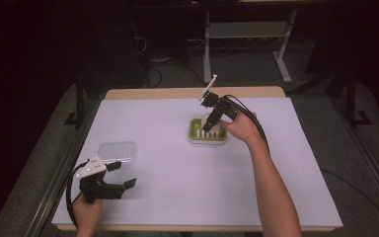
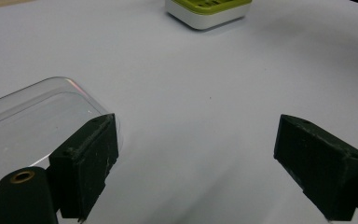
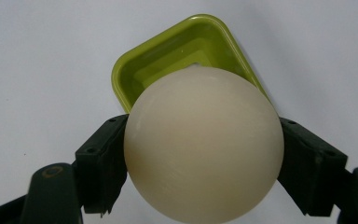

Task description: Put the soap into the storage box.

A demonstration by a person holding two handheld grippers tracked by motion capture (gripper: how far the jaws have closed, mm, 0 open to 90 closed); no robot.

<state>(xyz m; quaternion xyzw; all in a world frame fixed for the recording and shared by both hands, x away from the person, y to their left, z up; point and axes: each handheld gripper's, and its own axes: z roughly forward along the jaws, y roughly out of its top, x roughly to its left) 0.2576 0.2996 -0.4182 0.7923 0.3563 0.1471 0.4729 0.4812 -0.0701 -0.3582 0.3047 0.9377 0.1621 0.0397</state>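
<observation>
My right gripper point(image 1: 210, 123) hangs over a green and white rack tray point(image 1: 196, 136) at the table's middle back, shut on a cream ball-like round object point(image 3: 203, 144). In the right gripper view the green tray point(image 3: 177, 42) lies right below and behind that object. My left gripper point(image 1: 123, 174) rests low at the front left, open, with nothing between its jaws. A clear plastic lid point(image 1: 120, 148) lies just beyond it. In the left gripper view the lid point(image 2: 28, 121) sits by one jaw of the left gripper point(image 2: 196, 154), and the tray point(image 2: 205, 11) shows far off.
A white sheet point(image 1: 177, 182) covers the wooden table point(image 1: 177, 92). Dark rails run along the left and right sides. White desk legs point(image 1: 282, 64) stand on the floor beyond the far edge.
</observation>
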